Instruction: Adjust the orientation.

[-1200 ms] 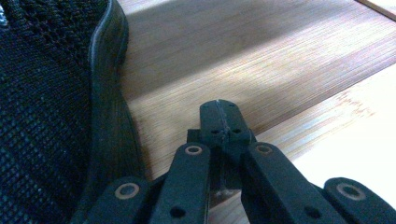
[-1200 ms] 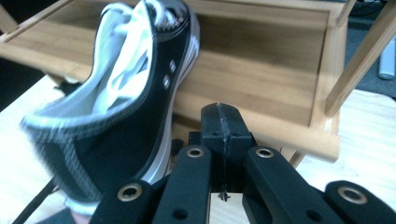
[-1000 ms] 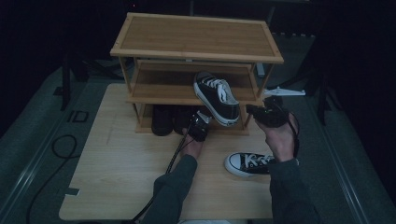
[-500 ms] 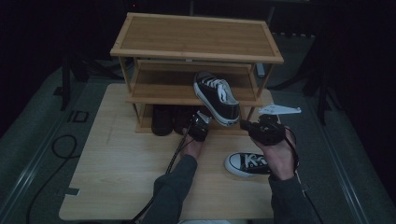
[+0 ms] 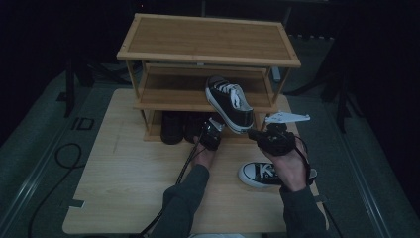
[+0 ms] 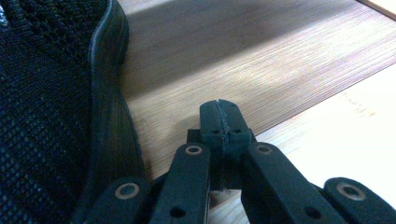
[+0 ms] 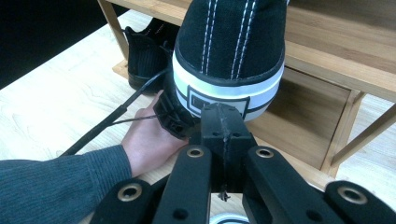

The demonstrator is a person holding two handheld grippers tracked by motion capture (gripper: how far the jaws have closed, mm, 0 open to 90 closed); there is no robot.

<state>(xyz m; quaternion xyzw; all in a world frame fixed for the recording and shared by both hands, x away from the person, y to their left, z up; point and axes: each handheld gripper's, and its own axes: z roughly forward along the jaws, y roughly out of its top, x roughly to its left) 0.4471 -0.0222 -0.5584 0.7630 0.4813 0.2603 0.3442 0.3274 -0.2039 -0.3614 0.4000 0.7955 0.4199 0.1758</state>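
Observation:
A black canvas sneaker [image 5: 230, 101] with a white sole lies on the rack's middle shelf [image 5: 168, 99], its heel [image 7: 231, 51] hanging over the front edge. Its mate [image 5: 260, 174] lies on the table under my right wrist. My right gripper [image 5: 254, 133] is shut and empty, its tips [image 7: 223, 122] just below and behind that heel. My left gripper [image 5: 210, 133] is shut on nothing at the bottom shelf's front edge, its tips [image 6: 220, 116] over the shelf board beside a black mesh shoe [image 6: 46, 116].
The bamboo shoe rack [image 5: 208, 37] stands at the back of the wooden table [image 5: 124, 188]. Dark shoes [image 5: 173, 127] fill the left of its bottom shelf. A cable [image 5: 183, 168] trails from the left gripper along the forearm. Bare tabletop lies to the left.
My right gripper has come down and leftwards, closer to the sneaker's overhanging heel. The left gripper and the sneaker on the shelf have stayed put.

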